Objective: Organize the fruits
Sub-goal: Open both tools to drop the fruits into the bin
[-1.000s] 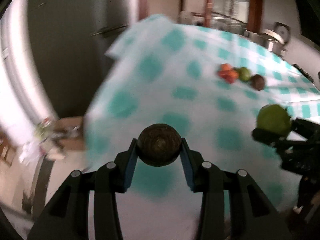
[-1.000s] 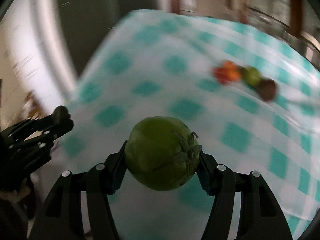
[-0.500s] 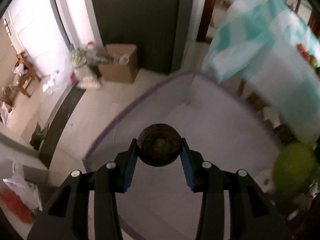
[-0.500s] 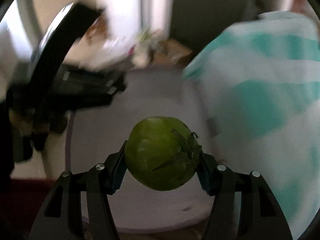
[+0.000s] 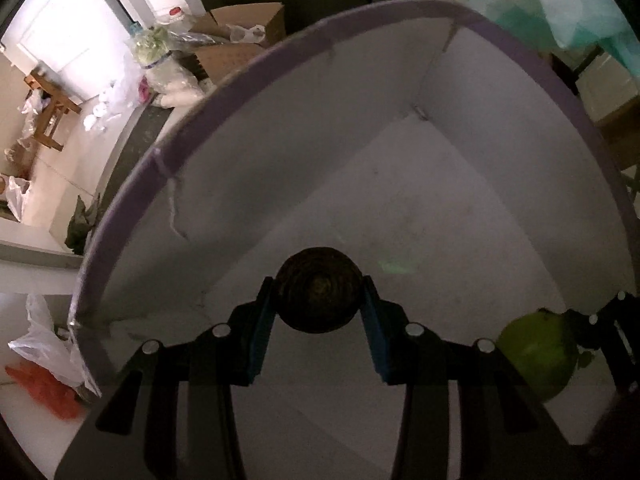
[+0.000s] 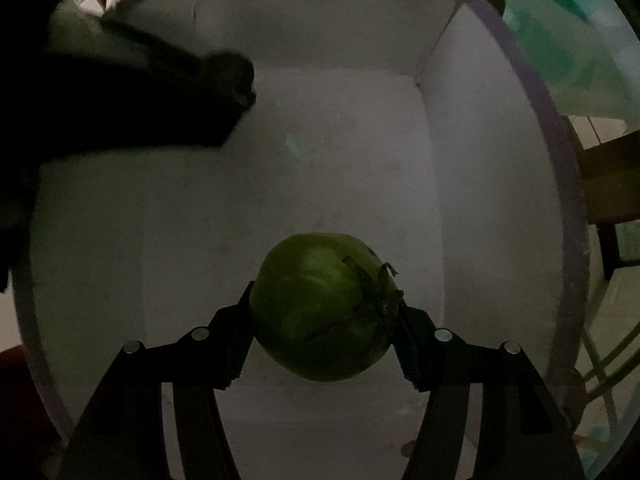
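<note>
- Left gripper (image 5: 319, 312) jaws clenched on dark round fruit (image 5: 319, 290); right gripper (image 6: 322, 322) jaws clenched on green fruit (image 6: 326, 308).
- Lower both near box (image 5: 280, 128) floor; release apart, toward 12 o'clock.

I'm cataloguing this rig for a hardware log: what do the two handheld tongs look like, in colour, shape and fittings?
Both are matte black, angular two-finger tongs built from slotted linkage bars with round silver rivets. The left tongs carry flat blue pads on the inner finger faces. The right tongs show dark ribbed pads. No cables, sleeves or markings are visible.
</note>
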Demonstrator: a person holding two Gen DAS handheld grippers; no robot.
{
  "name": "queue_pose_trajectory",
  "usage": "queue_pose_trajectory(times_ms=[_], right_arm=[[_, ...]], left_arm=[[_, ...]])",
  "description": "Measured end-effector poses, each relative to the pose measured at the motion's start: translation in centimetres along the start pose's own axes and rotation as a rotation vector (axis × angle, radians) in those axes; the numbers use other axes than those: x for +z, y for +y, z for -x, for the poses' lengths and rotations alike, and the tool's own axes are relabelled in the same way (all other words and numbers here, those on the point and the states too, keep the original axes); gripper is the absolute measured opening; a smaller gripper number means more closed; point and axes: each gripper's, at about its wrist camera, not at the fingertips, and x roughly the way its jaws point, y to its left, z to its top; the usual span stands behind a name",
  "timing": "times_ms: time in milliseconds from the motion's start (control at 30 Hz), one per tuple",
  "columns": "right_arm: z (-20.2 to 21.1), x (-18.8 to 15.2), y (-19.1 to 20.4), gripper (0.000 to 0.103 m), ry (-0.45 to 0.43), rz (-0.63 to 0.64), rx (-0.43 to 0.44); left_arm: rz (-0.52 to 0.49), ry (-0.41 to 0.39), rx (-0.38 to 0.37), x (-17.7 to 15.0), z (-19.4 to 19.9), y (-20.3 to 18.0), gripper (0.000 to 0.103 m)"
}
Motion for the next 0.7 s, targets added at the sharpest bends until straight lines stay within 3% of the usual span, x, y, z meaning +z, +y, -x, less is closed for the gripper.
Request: queue_pose_trajectory(times_ms=[67, 133, 200, 300, 467, 567, 700], right_arm=[[-0.2, 0.9, -0.5, 0.061, 0.01, 0.008, -0.006], [0.4, 1.4, -0.8, 0.065, -0.016, 0.015, -0.01], [1.1, 1.6, -0.5, 0.076, -0.045, 0.022, -0.011], [3.1, 0.9, 0.2, 0.076, -0.094, 0.054, -0.018], [10.4, -1.1, 1.4, 0.076, -0.295, 0.111, 0.096], [15.9, -4.7, 0.0, 0.076, -0.464, 0.118, 0.134], [23.1, -7.1, -5.1, 0.078, -0.662, 0.012, 0.06]], left_arm=[[0.002, -0.007, -0.006, -0.3, 0.2, -0.1, 0.052], [0.009, -0.023, -0.018, -0.5, 0.4, -0.4, 0.067], [0.017, -0.045, -0.04, -0.6, 0.7, -0.7, 0.072], [0.021, -0.12, -0.091, -0.7, 2.3, -0.7, 0.082], [0.054, -0.303, -0.179, -1.3, 8.4, 0.5, 0.083], [0.098, -0.453, -0.177, -1.3, 13.4, 1.3, 0.093], [0.11, -0.702, -0.185, -0.6, 21.9, -0.7, 0.102]])
